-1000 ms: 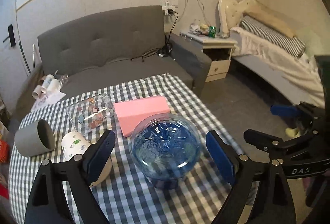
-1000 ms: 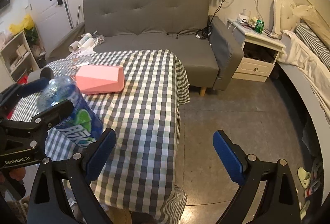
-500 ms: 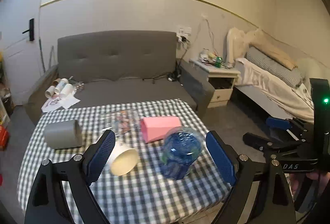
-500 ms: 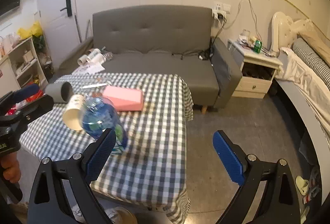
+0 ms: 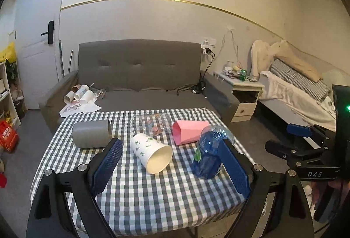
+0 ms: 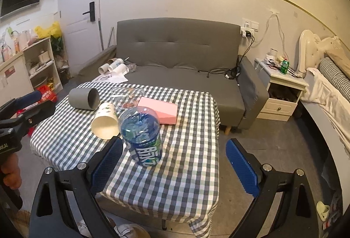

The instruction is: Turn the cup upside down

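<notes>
Your left gripper (image 5: pixel 172 169) hangs in the air in front of the table (image 5: pixel 153 198), and its two blue pads (image 5: pixel 107 163) are wide apart with nothing between them. Your right gripper (image 6: pixel 175 169) is also up in the air, near the front corner of the table, and its pads are wide apart and hold nothing too. On the checked cloth, the white paper cup (image 5: pixel 152 153) with little green pictures lies on its side. Its open mouth points toward you and a bit to the right. In the right wrist view the same paper cup (image 6: pixel 105 120) lies just to the left of the blue plastic cup (image 6: pixel 142 133). The blue plastic cup (image 5: pixel 210 153) stands with its closed end up and its mouth down on the cloth, near the right edge of the table. It is clear blue with a green and white label. Behind it lies a pink cup (image 5: pixel 189 131) on its side, with its mouth to the left. A clear glass with pictures (image 5: pixel 153 123) lies just beside the pink one, and a gray cup (image 5: pixel 90 135) lies on its side at the left. Behind the table is a gray sofa (image 5: pixel 140 76) with some paper cups (image 5: pixel 82 94) on its seat.
</notes>
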Demonstrator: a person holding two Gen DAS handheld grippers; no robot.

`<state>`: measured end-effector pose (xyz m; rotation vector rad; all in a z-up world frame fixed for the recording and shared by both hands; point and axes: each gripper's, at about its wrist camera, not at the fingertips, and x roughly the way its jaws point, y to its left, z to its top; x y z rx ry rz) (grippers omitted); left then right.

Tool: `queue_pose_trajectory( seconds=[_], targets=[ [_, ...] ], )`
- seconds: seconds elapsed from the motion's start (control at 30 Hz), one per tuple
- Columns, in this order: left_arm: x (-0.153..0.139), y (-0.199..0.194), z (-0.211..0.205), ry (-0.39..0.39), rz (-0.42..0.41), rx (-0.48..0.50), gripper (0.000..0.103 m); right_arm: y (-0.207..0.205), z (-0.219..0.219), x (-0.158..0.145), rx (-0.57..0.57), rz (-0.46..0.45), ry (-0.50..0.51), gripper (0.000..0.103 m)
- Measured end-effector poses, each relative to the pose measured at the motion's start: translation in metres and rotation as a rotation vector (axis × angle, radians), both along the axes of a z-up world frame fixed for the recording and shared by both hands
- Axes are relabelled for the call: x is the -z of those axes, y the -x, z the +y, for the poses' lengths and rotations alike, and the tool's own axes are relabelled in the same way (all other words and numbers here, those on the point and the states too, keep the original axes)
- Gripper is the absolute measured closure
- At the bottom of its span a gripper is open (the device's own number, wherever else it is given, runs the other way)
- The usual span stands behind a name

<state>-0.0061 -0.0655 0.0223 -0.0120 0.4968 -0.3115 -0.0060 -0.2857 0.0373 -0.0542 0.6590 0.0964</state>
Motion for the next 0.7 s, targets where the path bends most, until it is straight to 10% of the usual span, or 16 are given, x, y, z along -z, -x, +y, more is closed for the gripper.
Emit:
queue_pose_trajectory(
  seconds=[0.7],
  targets=[
    [0.06,-0.003,0.041,0.018,0.06,-0.124,0.0,-0.001,0.008,0.06,0.033,-0.008,-0.034,0.001]
  ],
)
